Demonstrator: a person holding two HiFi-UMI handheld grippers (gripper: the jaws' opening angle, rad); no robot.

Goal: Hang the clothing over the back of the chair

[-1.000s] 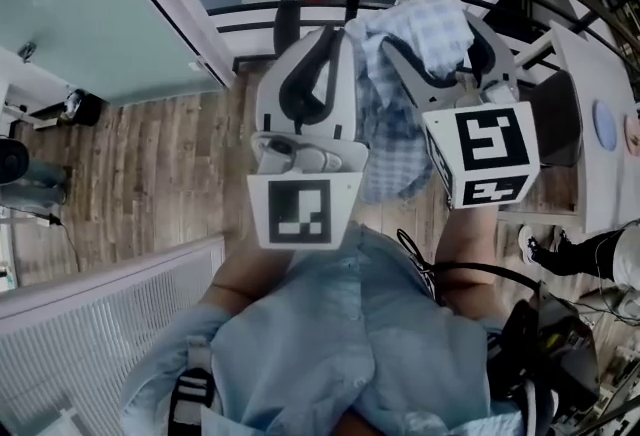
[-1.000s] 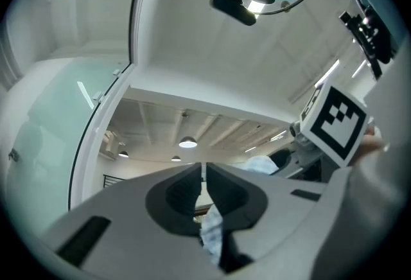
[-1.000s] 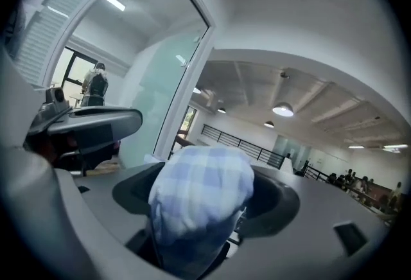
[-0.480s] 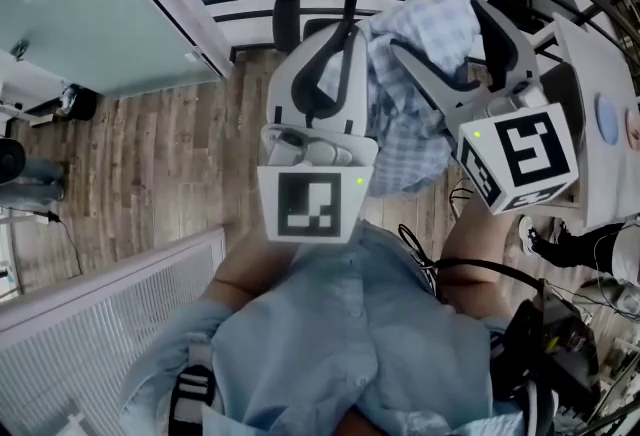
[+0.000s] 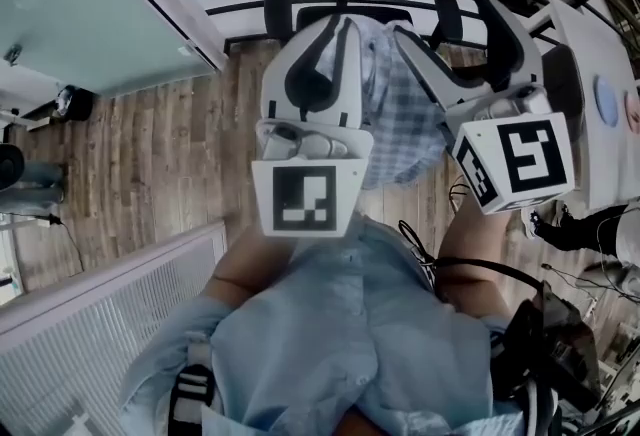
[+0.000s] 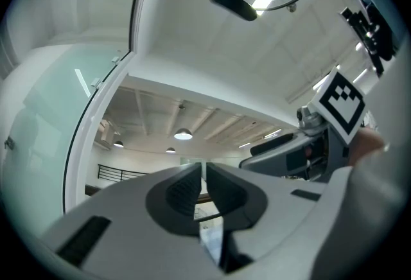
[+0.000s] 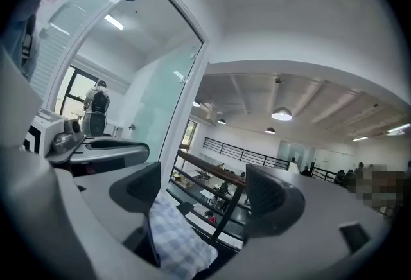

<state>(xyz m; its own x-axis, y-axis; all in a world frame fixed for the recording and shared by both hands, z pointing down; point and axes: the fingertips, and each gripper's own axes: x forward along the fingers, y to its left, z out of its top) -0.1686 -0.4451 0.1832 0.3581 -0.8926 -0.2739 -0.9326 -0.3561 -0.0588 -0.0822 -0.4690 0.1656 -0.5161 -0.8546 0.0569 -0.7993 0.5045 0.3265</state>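
"Right claw (image 7: 204,185) is spread wide, off the shirt (image 5: 400,119). Only the left claw (image 6: 203,173) pinches it, I think."

"It's dangling above the chair (image 5: 275,16). With a one-sided hold it could slide off sideways."

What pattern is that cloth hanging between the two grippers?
The clothing is a pale blue and white check, clearest in the right gripper view.

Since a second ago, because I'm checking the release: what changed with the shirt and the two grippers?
The right gripper opened wide and let go of the checked shirt; its bunched top slid down and hangs between the grippers. The left gripper stayed shut on the shirt, about where it was.
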